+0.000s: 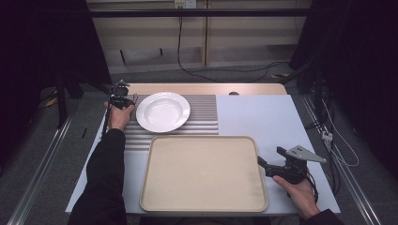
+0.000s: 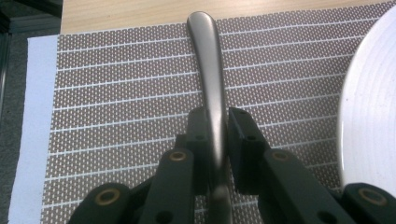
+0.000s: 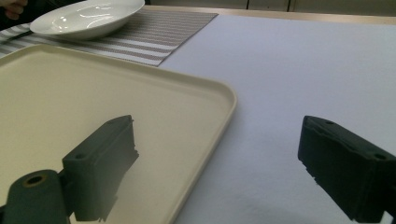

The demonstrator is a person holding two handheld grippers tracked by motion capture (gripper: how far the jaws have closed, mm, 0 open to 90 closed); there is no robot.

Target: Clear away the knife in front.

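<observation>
My left gripper [image 2: 217, 116] is shut on the handle of a grey metal utensil [image 2: 208, 60], low over a striped placemat [image 2: 116, 93]. The handle's rounded end points toward the wooden table edge; its working end is hidden under the jaws. A white deep plate [image 1: 163, 111] rests on the placemat just right of the left gripper [image 1: 123, 99]. My right gripper [image 1: 270, 155] stands open at the right rim of an empty beige tray [image 1: 202, 172]. Its left jaw hangs over the tray [image 3: 93, 93] and its right jaw over the white table top, with nothing between them.
The placemat [image 1: 202, 115] covers the back left of the table behind the tray. A pale blue-white surface [image 1: 263, 117] spreads across the right half. A wooden strip [image 1: 206, 88] runs along the far edge. Cables lie on the floor beyond and to the right.
</observation>
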